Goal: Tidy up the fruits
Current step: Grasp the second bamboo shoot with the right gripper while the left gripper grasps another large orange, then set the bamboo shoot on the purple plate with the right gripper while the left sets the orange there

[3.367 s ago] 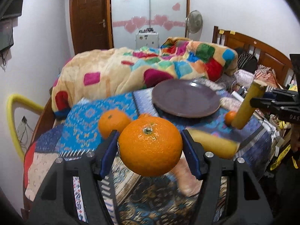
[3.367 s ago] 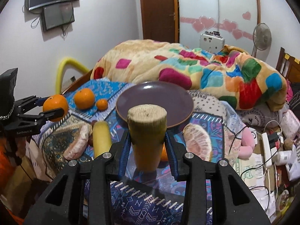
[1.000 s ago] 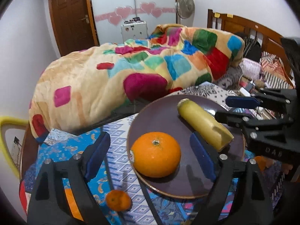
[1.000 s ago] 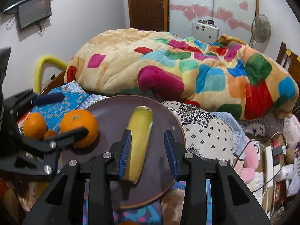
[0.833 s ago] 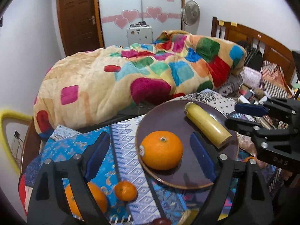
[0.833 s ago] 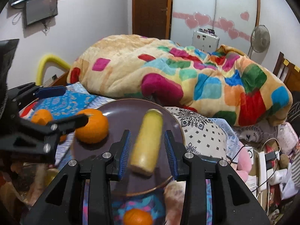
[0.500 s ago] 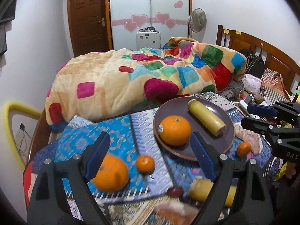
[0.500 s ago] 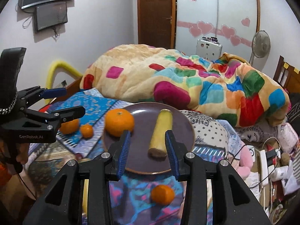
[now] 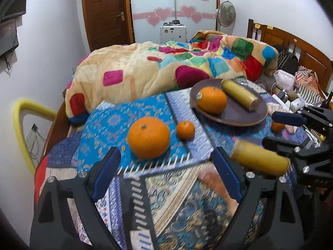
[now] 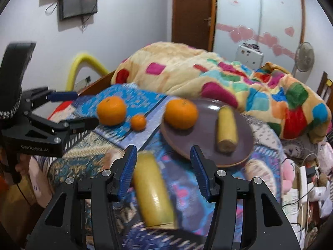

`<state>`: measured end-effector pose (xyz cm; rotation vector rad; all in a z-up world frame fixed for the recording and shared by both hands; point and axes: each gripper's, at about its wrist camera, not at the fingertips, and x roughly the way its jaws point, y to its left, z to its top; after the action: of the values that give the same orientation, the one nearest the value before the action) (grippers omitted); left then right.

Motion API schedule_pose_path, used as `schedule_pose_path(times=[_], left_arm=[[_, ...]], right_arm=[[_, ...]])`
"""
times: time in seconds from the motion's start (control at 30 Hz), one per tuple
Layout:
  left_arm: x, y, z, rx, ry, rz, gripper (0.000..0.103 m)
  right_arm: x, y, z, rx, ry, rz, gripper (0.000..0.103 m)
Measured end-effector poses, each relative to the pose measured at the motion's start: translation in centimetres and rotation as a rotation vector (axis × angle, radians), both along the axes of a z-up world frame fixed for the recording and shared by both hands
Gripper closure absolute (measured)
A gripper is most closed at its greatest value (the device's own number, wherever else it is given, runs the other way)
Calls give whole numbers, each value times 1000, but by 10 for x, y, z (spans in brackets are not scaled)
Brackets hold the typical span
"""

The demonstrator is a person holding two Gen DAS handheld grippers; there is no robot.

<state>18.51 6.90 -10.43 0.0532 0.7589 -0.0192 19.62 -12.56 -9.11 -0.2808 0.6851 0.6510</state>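
- Both of my grippers have backed away from the brown plate point(image 10: 245, 141); a second ago they were right over it, and now it sits far ahead of them on the patterned cloth point(image 9: 116, 123).
- The plate now carries one big orange point(image 10: 180, 114) and one yellow banana piece point(image 10: 226, 129), lying side by side, not touching. I judge that pair as delivered.
- My left gripper point(image 9: 166, 175) stands wide open and empty, lined up short of the loose large orange point(image 9: 148, 137), well left of the plate, with a small orange point(image 9: 185, 129) between it and the plate.
- My right gripper point(image 10: 164, 173) is opening, with a second banana piece point(image 10: 153, 189) lying between the jaws but not pressed, just in front of the plate.
- Those look like my next pickups.
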Motion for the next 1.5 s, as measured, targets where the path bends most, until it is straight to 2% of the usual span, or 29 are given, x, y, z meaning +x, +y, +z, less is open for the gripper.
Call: schedule_pose_path(times=[0.13,0.43,0.53,0.63,0.73,0.93,1.03,1.3,1.4,1.47,1.5], left_arm=[[-7,11,-11,-27,31,13,12],[-4,29,-28,-42,62,48,12],[1,33,-31,-61,71,56,12],[8,33,-32,-62,68,55,12],[19,35,-34,-60,70,58,12],[45,35,-36,-56,76,53,12],[59,36,-40,-53,84,55,12],[78,33,-48,-64,101,52,12],[79,30,-50,-56,109,40,22],[78,27,-50,-51,110,28,32],[77,27,-49,-43,108,32,34]], right_arm=[[0,16,-20,-63,9,22,53],[21,14,-43,-57,135,45,54],[24,8,-41,-6,181,58,66],[26,2,-39,-21,150,22,67],[30,-6,-40,-26,158,6,67],[24,-7,-48,-80,171,30,67],[19,-10,-49,-91,148,38,67],[21,-15,-49,-43,148,44,68],[23,-17,-49,-24,152,43,68],[24,-17,-49,-14,154,42,68],[24,-17,-49,-11,154,42,68]])
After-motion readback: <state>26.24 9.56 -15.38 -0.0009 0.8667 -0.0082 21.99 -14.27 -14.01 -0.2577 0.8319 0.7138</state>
